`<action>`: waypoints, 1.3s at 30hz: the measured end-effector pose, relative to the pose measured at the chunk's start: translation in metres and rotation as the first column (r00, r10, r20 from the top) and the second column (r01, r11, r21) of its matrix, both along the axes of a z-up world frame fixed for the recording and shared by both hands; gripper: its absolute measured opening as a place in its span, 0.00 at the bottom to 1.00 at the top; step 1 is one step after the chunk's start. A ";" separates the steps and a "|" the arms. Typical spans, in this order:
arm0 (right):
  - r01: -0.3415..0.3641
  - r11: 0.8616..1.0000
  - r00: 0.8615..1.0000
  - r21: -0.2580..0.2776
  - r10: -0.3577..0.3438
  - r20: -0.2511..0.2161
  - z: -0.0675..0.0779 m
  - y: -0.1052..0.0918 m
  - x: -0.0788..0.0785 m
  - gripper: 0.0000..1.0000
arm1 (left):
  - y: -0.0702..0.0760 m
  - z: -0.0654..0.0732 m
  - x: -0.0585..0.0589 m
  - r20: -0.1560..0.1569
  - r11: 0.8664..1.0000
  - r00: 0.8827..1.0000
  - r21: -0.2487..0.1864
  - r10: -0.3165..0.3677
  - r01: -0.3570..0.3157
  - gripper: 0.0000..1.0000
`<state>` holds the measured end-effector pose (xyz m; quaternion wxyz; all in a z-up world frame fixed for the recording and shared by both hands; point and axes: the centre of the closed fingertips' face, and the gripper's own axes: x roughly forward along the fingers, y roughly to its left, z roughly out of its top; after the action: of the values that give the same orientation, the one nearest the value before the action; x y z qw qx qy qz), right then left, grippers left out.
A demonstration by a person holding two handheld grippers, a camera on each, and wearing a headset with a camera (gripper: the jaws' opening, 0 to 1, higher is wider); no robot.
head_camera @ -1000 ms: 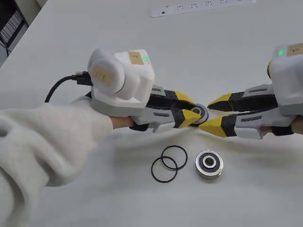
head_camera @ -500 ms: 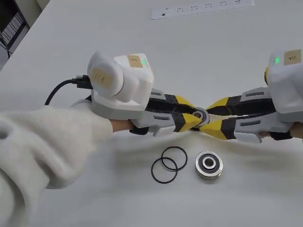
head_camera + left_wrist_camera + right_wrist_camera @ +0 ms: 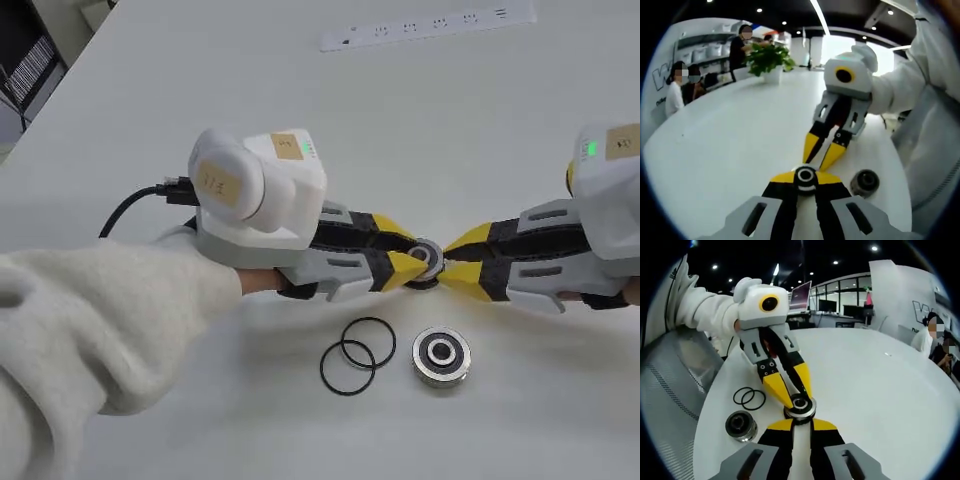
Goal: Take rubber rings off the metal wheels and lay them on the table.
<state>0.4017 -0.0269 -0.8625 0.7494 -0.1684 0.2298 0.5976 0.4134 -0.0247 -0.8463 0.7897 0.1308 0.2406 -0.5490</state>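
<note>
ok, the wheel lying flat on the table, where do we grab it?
Probably across the outer rim, from straight above: the table wheel lies flat, hub up, both rim sides open. Set the jaws away from the rubber rings beside it.

thin rubber rings (image 3: 358, 352) black | gripped round metal wheel (image 3: 426, 256), loose round metal wheel (image 3: 441, 355) silver, black hubs | left gripper (image 3: 415, 263), right gripper (image 3: 450, 265) yellow tips, black-grey

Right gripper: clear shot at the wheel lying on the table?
Probably, once freed: the table wheel lies bare beside the rubber rings, nothing above it, but the right gripper seems pinched on the held wheel.
</note>
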 end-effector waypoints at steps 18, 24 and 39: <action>0.102 0.991 0.993 -0.083 -0.106 -0.042 -0.003 -0.005 0.007 0.00 | -0.002 -0.001 -0.004 0.026 1.000 1.000 0.016 -0.006 0.005 0.13; 0.203 0.978 0.974 -0.044 -0.206 -0.099 0.001 -0.010 0.011 0.00 | -0.003 -0.001 -0.007 0.028 1.000 1.000 0.013 -0.007 0.007 0.13; 0.437 0.885 0.781 0.163 -0.283 -0.557 0.013 -0.015 0.003 0.00 | -0.007 -0.002 -0.014 0.040 0.999 0.999 0.027 -0.032 0.031 0.13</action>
<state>0.4043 -0.0421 -0.8494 0.7765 0.1551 0.3630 0.4911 0.3995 -0.0319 -0.8480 0.7838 0.1559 0.2299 -0.5554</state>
